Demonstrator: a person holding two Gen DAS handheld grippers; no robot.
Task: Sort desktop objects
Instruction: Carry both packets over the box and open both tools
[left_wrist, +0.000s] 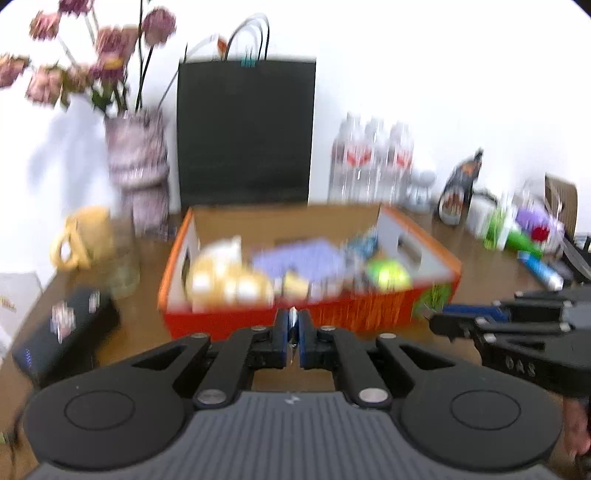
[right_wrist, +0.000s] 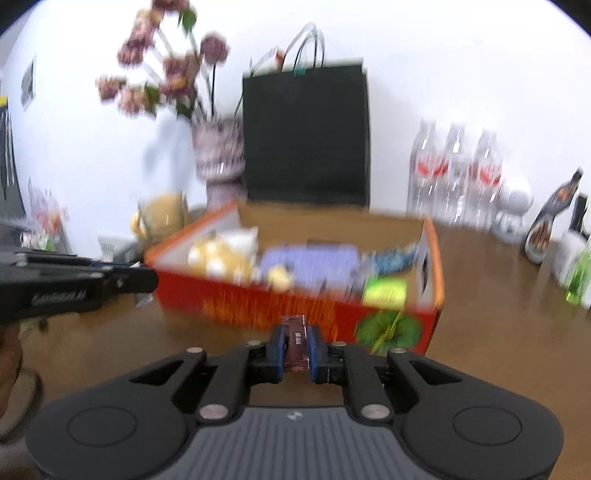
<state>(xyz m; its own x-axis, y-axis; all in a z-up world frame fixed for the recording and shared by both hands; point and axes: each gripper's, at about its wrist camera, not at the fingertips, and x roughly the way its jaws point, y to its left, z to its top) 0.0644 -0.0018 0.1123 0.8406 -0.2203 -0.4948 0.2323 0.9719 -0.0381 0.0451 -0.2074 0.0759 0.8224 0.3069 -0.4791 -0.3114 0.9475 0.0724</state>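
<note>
The left tool (left_wrist: 293, 328) is clamped on a thin, pale, flat sliver, too blurred to name; it looks light and liable to slip, so it is best pinched across its flat faces. The right tool (right_wrist: 298, 347) grips a small, stiff reddish-brown packet (right_wrist: 297, 341) by its narrow sides. Just beyond both tips on the counter (right_wrist: 498, 332) stands the orange cardboard box (left_wrist: 332, 314).

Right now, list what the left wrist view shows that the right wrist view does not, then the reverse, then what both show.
Left wrist only: the left tongs shut on a thin, pale item too blurred to name, a black device on the table's left, and a jar by the mug.
Right wrist only: the right tongs shut on a small brown packet, and the green print on the box front.
Both: the orange box full of items, the black bag, flowers, the yellow mug, and water bottles.
</note>
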